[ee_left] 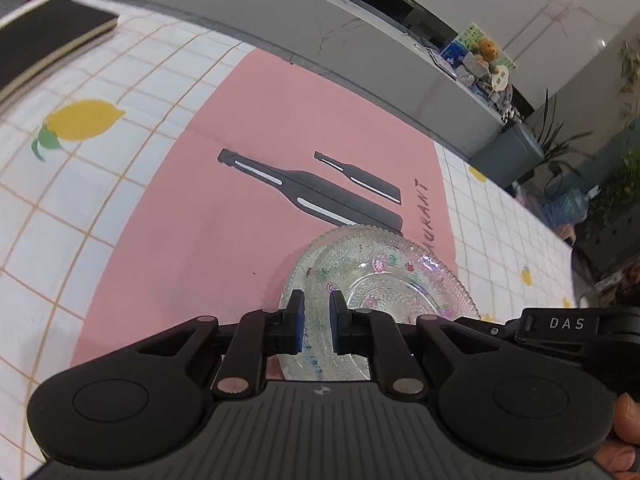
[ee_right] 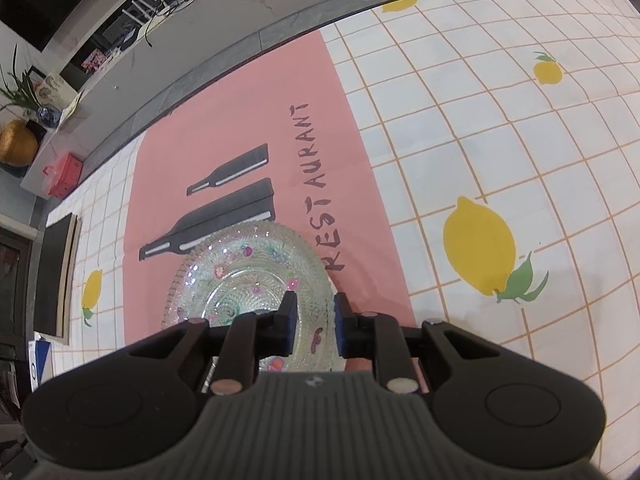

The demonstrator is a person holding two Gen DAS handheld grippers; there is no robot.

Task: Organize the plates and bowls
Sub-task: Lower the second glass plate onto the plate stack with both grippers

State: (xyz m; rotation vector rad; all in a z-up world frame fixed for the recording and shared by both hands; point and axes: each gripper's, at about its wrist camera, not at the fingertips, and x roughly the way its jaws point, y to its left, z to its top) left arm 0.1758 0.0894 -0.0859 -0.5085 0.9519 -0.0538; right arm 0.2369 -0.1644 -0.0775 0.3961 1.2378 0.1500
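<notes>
A clear patterned glass plate [ee_left: 384, 276] with small coloured flowers sits over the pink placemat [ee_left: 248, 168]. My left gripper [ee_left: 316, 320] has its two blue-padded fingers astride the plate's near rim, narrowly apart, and seems closed on it. In the right wrist view the same plate [ee_right: 248, 268] lies under my right gripper [ee_right: 314, 322], whose fingers straddle its right rim in the same way. The other gripper's black body [ee_left: 572, 328] shows at the right of the left wrist view. I cannot tell whether the plate is lifted or resting.
The table has a white grid cloth with lemon prints [ee_right: 480, 244]. A black notebook [ee_left: 48, 40] lies at the table's far left corner. Beyond the table edge are a grey bench with clutter [ee_left: 480, 60], a red box [ee_right: 62, 174] and plants [ee_left: 560, 136].
</notes>
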